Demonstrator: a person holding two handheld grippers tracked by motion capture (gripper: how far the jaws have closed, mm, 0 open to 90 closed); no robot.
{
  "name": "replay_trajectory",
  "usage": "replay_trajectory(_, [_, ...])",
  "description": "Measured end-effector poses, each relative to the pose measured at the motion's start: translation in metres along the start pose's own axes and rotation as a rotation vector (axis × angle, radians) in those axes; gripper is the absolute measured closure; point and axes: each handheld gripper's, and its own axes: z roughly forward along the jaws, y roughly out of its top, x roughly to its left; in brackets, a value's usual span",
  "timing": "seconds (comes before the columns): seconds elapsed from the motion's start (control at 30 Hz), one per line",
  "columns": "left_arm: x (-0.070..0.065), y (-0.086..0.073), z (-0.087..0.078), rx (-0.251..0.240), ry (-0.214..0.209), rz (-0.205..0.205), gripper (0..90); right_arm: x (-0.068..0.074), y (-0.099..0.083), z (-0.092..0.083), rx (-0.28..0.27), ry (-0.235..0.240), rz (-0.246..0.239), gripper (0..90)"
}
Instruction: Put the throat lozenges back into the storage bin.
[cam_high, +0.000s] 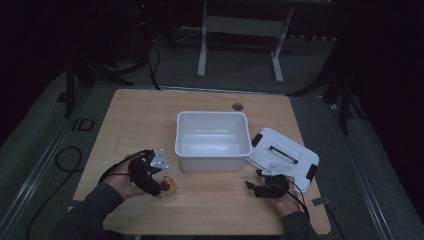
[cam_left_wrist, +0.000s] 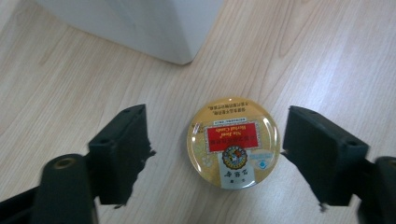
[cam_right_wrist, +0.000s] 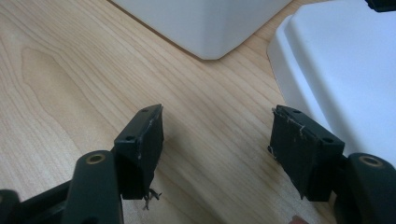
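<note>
The left gripper (cam_left_wrist: 217, 156) stood with its jaws spread wide on either side of a round golden tin (cam_left_wrist: 233, 142), a clear strip of wood showing between each pad and the tin's rim, so nothing was pinched. The tin lay flat on the table (cam_left_wrist: 327, 56), lid up, with a red label and a paler panel of print on it; the lettering was too small to read. In the high view the same gripper (cam_high: 159, 186) sat near the front left of the table, held in the person's left hand (cam_high: 125, 182), with the tin (cam_high: 167, 187) just in front of its tips.

The right gripper (cam_right_wrist: 217, 151) also had its jaws apart, and only bare wood lay between them. In the high view it (cam_high: 255, 187) rested low over the front right of the table in the right hand (cam_high: 285, 197); the dim light made it hard to say whether its tips touched the wood.

Beyond both grippers stood a white plastic bin (cam_high: 212, 150), open at the top, near the table's middle. Its corner showed just past the tin in the left gripper view (cam_left_wrist: 154, 28). A white lid (cam_high: 285, 155) with black clips lay flat to the bin's right, close beside the right gripper and well apart from the tin.
</note>
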Motion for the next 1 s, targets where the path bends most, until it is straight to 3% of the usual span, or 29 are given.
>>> replay_trajectory(0.4, [-0.003,0.007,0.013,0.098,-0.011,0.075,16.3,0.000,0.000,0.000,0.000,0.001,-0.001,33.9])
replay_trajectory(0.73, [-0.008,0.010,0.025,0.144,-0.023,0.130,16.3,0.000,0.000,0.000,0.000,0.001,0.000,33.6])
replay_trajectory(1.0, [-0.008,0.010,0.031,0.152,-0.021,0.168,16.8,0.000,0.000,0.000,0.001,0.002,-0.001,33.4])
